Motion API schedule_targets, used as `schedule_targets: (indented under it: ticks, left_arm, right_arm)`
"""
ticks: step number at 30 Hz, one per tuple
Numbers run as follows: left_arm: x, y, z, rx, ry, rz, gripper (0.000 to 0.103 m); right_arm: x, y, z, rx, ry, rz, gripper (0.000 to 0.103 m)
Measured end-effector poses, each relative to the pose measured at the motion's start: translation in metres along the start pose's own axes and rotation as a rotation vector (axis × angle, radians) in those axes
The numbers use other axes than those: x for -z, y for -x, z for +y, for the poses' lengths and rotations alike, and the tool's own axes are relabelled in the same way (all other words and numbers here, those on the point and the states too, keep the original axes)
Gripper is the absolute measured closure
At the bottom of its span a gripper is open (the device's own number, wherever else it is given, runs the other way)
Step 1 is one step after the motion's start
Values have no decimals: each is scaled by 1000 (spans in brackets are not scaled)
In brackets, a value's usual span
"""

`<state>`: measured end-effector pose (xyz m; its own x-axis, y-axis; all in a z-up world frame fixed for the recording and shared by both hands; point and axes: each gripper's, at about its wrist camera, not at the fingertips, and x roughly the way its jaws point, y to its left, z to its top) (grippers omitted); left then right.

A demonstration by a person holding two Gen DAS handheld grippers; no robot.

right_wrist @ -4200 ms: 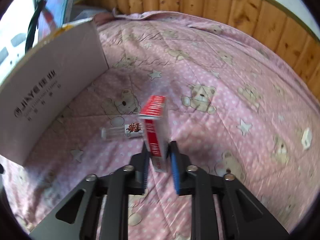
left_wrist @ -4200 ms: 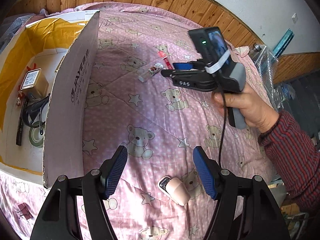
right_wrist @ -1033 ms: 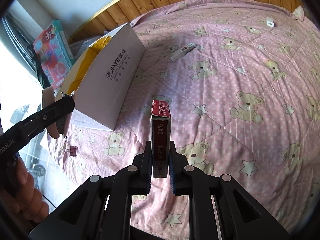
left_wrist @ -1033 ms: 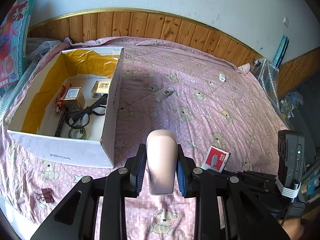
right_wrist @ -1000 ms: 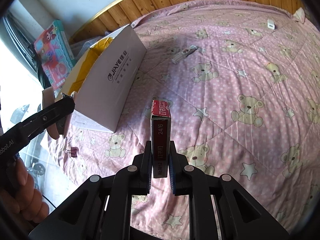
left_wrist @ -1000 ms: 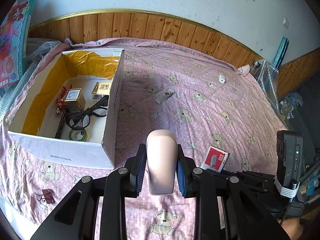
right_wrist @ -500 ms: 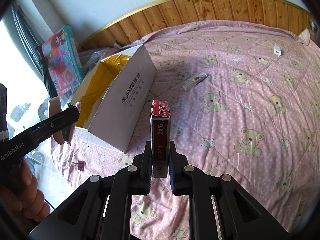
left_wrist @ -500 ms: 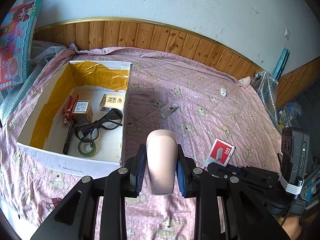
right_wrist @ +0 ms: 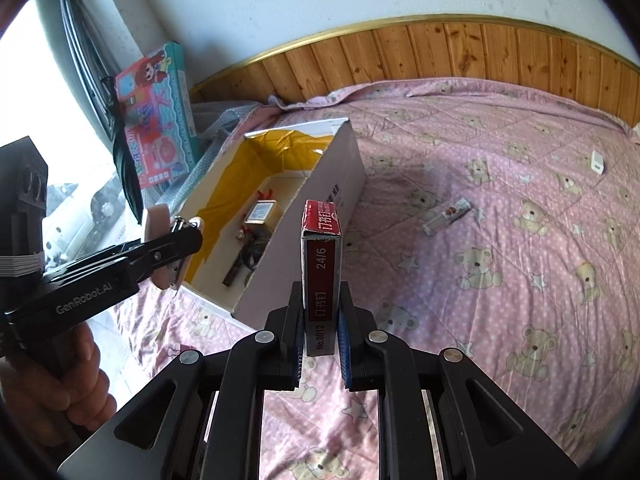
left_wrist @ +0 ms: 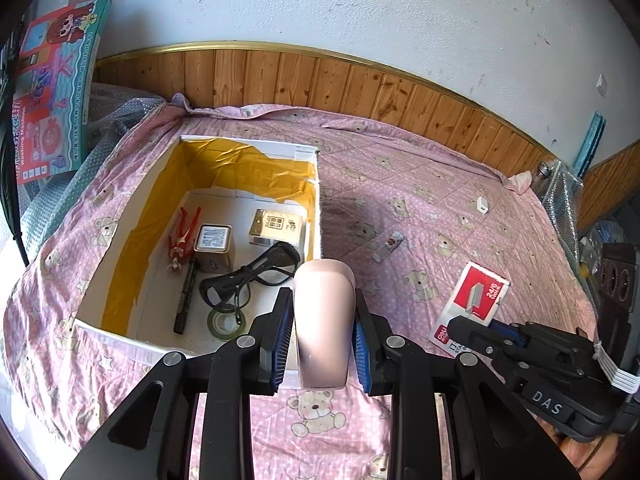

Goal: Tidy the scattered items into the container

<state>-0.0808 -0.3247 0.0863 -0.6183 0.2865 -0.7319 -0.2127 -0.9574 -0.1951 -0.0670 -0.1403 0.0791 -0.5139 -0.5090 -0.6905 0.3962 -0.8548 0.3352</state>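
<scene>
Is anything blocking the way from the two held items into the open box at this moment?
Nothing visible blocks it. The left gripper holds the pink device at the near wall of the box, whose top is open. The right gripper holds the staple box beside the box's outer side wall; it only has to pass over that wall.

Black hand-held gripper (left_wrist: 322,336), blue pads (left_wrist: 281,332)

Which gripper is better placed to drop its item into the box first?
Left. The left gripper holds the pink device at the near rim of the box; the right gripper with the staple box is outside its side wall.
</scene>
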Motion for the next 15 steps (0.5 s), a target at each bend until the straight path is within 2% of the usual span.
schedule_targets:
  ticks: [6,15]
  left_arm:
    - [-13,0,21,-74,-8,-4,75]
    - [-30,0,50,-133,-3,-12,75]
  right_arm:
    - [-19,-4,28,-28,75,-17,88]
    - [-40,-12,53,-63,118,-24,88]
